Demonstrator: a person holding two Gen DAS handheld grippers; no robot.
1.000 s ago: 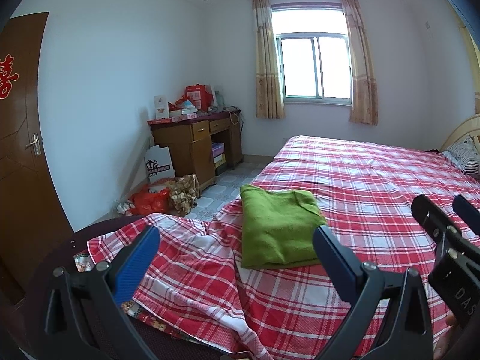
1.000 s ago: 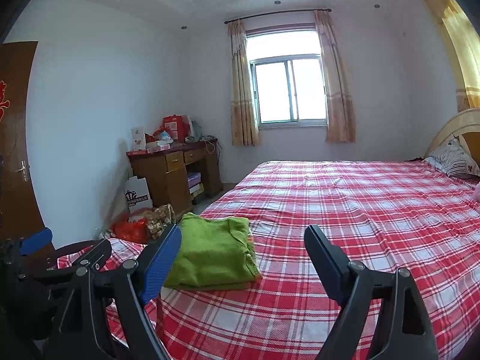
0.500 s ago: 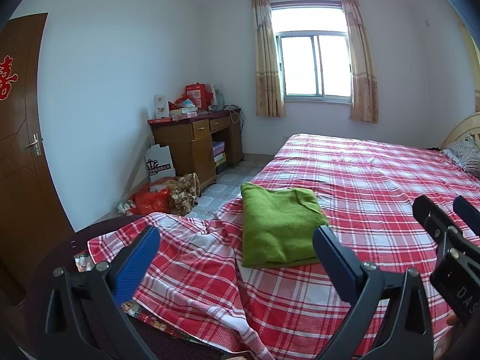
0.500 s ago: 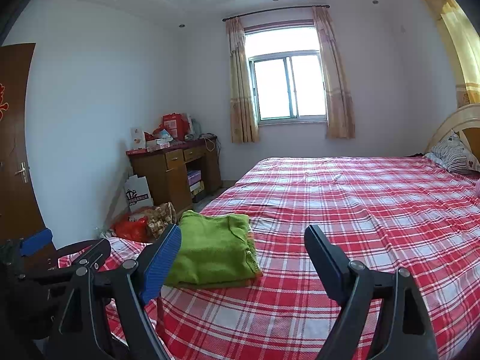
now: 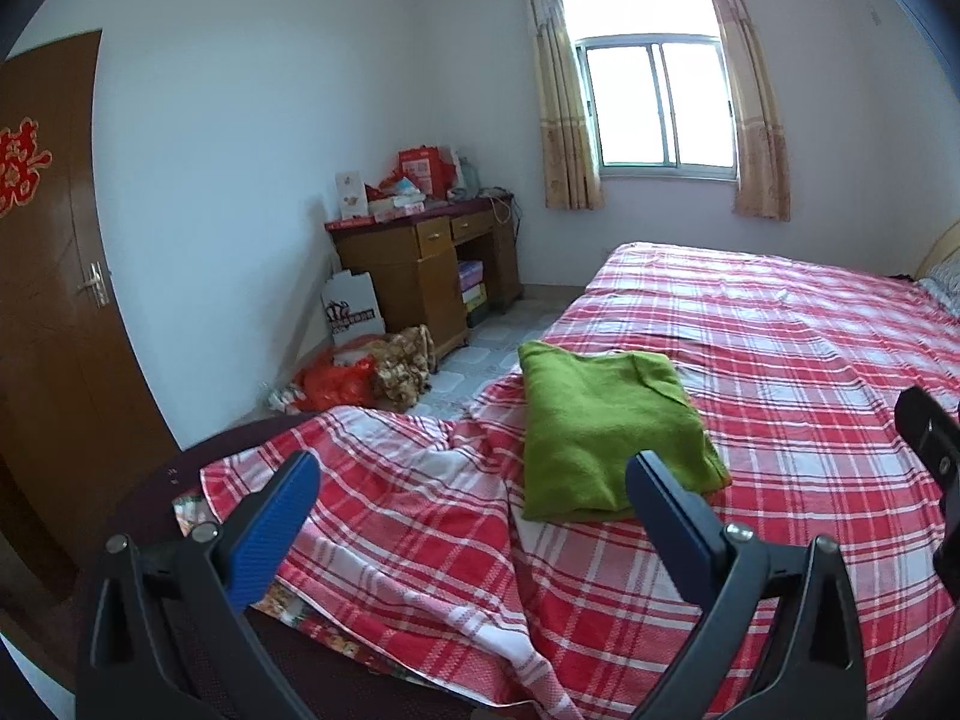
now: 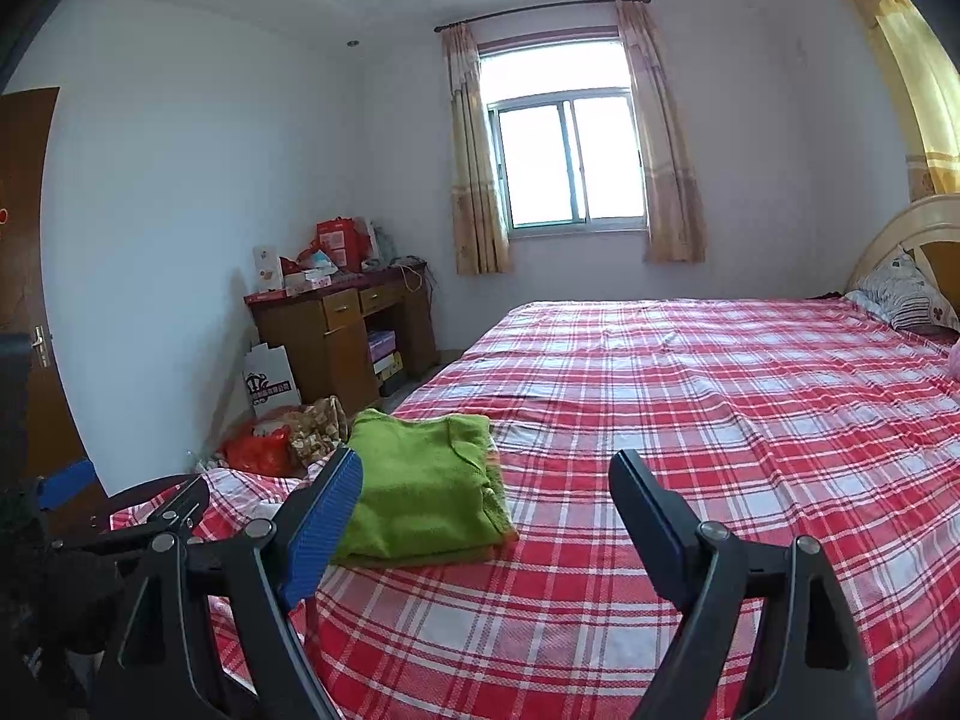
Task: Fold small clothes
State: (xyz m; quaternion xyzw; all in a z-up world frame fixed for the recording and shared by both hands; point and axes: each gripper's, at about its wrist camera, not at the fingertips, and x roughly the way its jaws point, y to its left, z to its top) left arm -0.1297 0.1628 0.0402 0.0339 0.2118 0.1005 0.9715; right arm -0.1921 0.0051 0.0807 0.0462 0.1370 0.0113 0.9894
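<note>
A: Right tool (image 5: pixel 927 438) cut off at the frame edge; both tools released, empty.
B: Folded fuzzy green garment (image 5: pixel 606 429) on the plaid bed (image 5: pixel 780 360), ahead of left tool (image 5: pixel 474 495).

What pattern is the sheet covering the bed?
The bed sheet is a red, pink and white plaid check; the right wrist view shows it best.
</note>
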